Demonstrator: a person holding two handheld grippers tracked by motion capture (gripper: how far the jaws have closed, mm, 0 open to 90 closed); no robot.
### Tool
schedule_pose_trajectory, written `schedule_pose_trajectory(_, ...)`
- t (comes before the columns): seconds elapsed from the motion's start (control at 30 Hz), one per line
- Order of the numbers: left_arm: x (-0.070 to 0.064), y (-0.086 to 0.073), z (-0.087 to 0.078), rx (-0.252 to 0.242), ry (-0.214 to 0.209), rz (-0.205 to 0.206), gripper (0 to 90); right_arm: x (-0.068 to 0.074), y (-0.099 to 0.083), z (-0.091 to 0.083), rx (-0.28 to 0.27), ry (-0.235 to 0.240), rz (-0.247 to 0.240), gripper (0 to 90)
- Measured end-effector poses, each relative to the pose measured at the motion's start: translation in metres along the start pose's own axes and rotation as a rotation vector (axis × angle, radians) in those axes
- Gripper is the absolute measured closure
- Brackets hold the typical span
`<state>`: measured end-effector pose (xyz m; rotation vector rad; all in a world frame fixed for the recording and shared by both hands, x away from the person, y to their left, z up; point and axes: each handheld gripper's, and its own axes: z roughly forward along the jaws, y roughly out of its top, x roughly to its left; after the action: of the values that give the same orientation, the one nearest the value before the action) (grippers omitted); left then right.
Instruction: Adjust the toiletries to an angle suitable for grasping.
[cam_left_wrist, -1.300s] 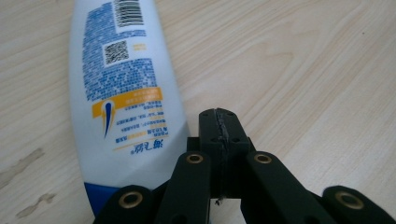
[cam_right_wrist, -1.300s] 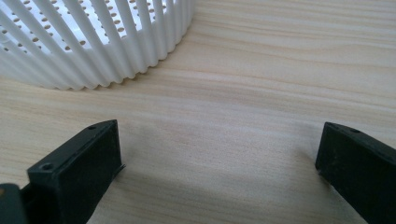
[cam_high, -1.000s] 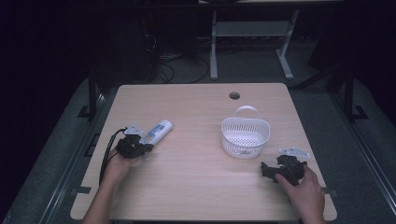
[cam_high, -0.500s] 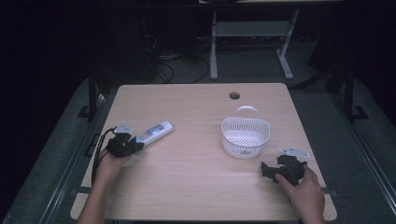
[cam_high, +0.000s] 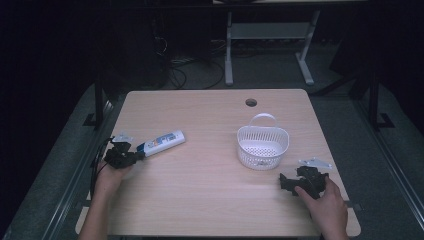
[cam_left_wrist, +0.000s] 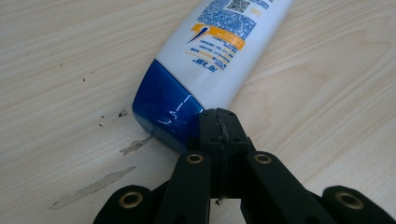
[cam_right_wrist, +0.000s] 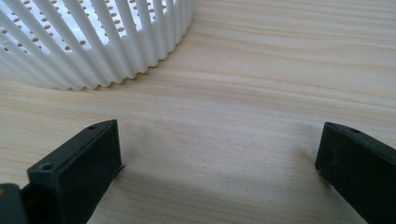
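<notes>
Bottle (cam_left_wrist: 219, 51): one unit, white body with a blue cap, lying on its side near the left edge of the table (cam_high: 210, 120), cap end toward you. Your left gripper (cam_left_wrist: 218, 122) has its jaws pressed together, gripping nothing; the joined tips sit just at the blue cap, and contact cannot be confirmed. In the high view the left gripper (cam_high: 120, 154) lies close to the left edge, directly beside the bottle (cam_high: 161, 142).

Your right gripper (cam_right_wrist: 219, 154) has its jaws spread wide over bare wood, with nothing between them. In the high view the right gripper (cam_high: 300, 181) rests near the right front corner of the table.

Basket (cam_high: 262, 146): one unit, white, slotted wall and perforated floor, with a loop handle, standing right of centre. The basket (cam_right_wrist: 93, 37) stands near the right gripper, ahead of the spread jaws and apart from them. What lies in the basket cannot be determined.

Count: two grippers, one bottle, one basket.
</notes>
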<state>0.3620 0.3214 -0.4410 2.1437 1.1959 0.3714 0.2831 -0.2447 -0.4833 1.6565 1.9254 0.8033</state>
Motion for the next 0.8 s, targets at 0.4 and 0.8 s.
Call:
schedule_pose_trajectory(0.4, -0.019, 0.023, 0.002, -0.023, -0.034, 0.051, 90.0, 0.000, 0.000, 0.000, 0.000, 0.000, 0.000, 0.0)
schedule_pose_trajectory(0.8, -0.026, 0.053, 0.010, -0.024, -0.059, 0.069, 90.0, 0.000, 0.000, 0.000, 0.000, 0.000, 0.000, 0.0)
